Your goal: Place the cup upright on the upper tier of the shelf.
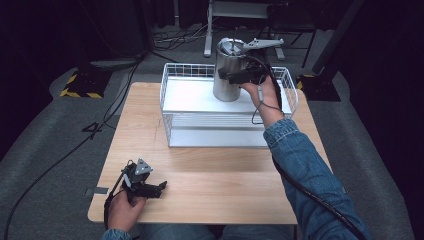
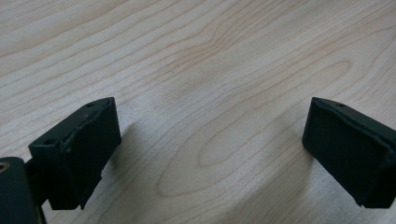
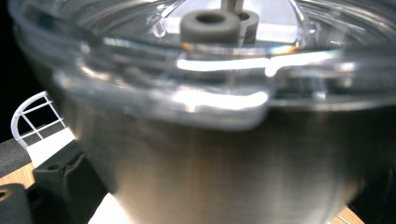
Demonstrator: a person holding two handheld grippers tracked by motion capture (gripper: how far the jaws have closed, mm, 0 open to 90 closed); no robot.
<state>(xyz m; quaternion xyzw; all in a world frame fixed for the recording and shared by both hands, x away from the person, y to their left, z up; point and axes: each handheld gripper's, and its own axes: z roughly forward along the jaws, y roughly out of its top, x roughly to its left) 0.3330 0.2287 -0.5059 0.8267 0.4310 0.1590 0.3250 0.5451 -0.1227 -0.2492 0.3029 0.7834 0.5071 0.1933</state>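
A tall steel canister (image 1: 227,85) with a clear lid (image 3: 140,56) and a grey knob (image 3: 210,23) stands in the back right of a white wire basket (image 1: 200,65). My right gripper (image 1: 231,75) reaches in from the right, and its jaws close around the canister's upper body just under the lid. In the right gripper view the canister (image 3: 224,168) sits between the jaws. My left gripper (image 1: 161,187) rests low over the wooden table (image 1: 210,175) near its front left corner. Its jaws stand wide apart over bare wood, so the left gripper (image 2: 210,126) is open and holds nothing.
The basket sits on a white tray (image 1: 215,135) at the table's far middle. Cables (image 1: 60,160) trail across the grey floor on the left. A black and yellow striped block (image 1: 80,85) lies beyond the table's left corner. Dark stands rise behind.
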